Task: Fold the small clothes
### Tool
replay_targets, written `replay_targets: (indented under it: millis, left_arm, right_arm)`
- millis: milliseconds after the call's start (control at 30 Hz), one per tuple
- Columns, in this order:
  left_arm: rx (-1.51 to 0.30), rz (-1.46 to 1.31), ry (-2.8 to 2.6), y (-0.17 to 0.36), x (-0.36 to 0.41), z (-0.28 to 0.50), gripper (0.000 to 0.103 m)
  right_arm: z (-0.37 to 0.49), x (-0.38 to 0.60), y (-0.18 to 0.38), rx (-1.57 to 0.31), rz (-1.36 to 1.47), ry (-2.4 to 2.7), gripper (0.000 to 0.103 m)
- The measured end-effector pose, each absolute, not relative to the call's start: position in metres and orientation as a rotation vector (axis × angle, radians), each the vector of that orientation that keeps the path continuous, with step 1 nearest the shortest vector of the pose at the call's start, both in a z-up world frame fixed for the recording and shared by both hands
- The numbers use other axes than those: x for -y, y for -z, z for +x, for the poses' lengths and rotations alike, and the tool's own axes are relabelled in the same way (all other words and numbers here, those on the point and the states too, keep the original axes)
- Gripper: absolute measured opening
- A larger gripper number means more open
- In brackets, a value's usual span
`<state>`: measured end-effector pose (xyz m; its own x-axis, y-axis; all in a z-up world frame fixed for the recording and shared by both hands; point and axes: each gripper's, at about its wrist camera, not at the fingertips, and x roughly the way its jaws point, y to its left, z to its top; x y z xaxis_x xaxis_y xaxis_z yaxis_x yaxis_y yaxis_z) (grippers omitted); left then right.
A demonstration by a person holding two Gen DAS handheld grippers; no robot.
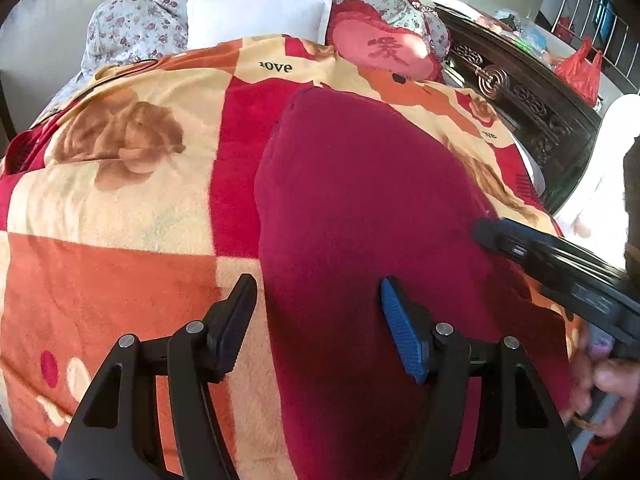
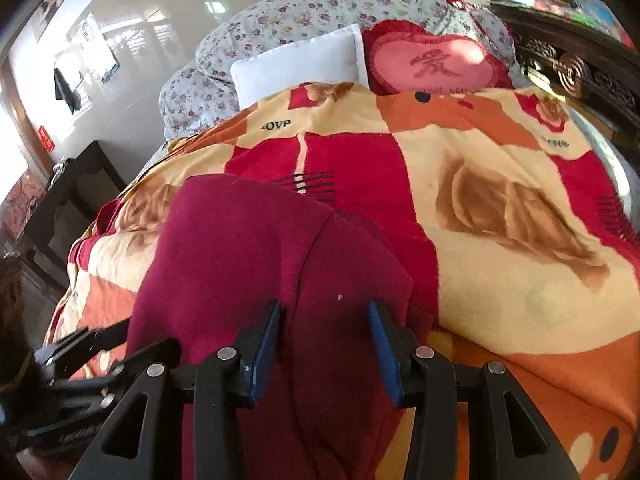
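A dark red garment [image 1: 360,208] lies flat on a patterned orange, red and cream blanket [image 1: 120,208]; it also shows in the right wrist view [image 2: 240,256], with a fold line running down it. My left gripper [image 1: 318,296] is open, low over the garment's near left edge. My right gripper [image 2: 326,320] is open, its fingers astride the garment's near part. The right gripper's body [image 1: 560,272] shows at the right of the left wrist view, held by a hand [image 1: 600,384]. The left gripper's body [image 2: 72,380] shows at the lower left of the right wrist view.
A white pillow [image 1: 260,18], a pink heart cushion [image 1: 380,48] and a floral quilt [image 1: 132,24] lie at the bed's far end. A dark carved wooden bed frame [image 1: 532,108] runs along the right. A dark side table [image 2: 76,188] stands left of the bed.
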<state>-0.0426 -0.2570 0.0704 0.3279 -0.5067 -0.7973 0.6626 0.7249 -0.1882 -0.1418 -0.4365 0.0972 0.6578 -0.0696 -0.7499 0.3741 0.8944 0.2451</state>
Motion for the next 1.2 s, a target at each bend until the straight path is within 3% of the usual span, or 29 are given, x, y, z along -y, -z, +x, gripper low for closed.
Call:
replay_targets:
  millis: [200,333,400,467,667,800,1100,1200]
  left_arm:
    - [-0.973,0.164,0.77,-0.069,0.254,-0.042,0.066]
    - [-0.967,0.162,0.763,-0.069,0.254,-0.045,0.066]
    - [-0.976,0.163,0.761,-0.068,0.254,-0.046,0.067]
    - [-0.981,0.163,0.756,-0.069,0.252,-0.046,0.067]
    - [-1.027,0.097,0.801,-0.076,0.234,-0.046,0.066]
    - [-1.043,0.028,0.849,-0.076,0.217,-0.043,0.066]
    - [-1.132,-0.06,0.925,-0.052,0.226,-0.036,0.072]
    - [-1.131,-0.062,0.937,-0.045,0.236,-0.037,0.078]
  right_arm:
    - [-0.19,0.4,-0.121,-0.75,0.359,0.204,0.043]
    - [-0.193,0.385,-0.089,-0.845,0.304,0.251,0.044]
    - [-0.19,0.384,-0.072,-0.873,0.259,0.28,0.051]
    - [-0.192,0.389,-0.069,-0.87,0.299,0.287,0.059]
    - [-0.21,0.413,-0.083,-0.798,0.465,0.247,0.059]
    - [-0.209,0.426,-0.085,-0.759,0.517,0.231,0.078]
    - [-0.178,0.448,-0.043,-0.761,0.755,0.106,0.08]
    - [-0.174,0.453,-0.036,-0.742,0.816,0.077,0.08]
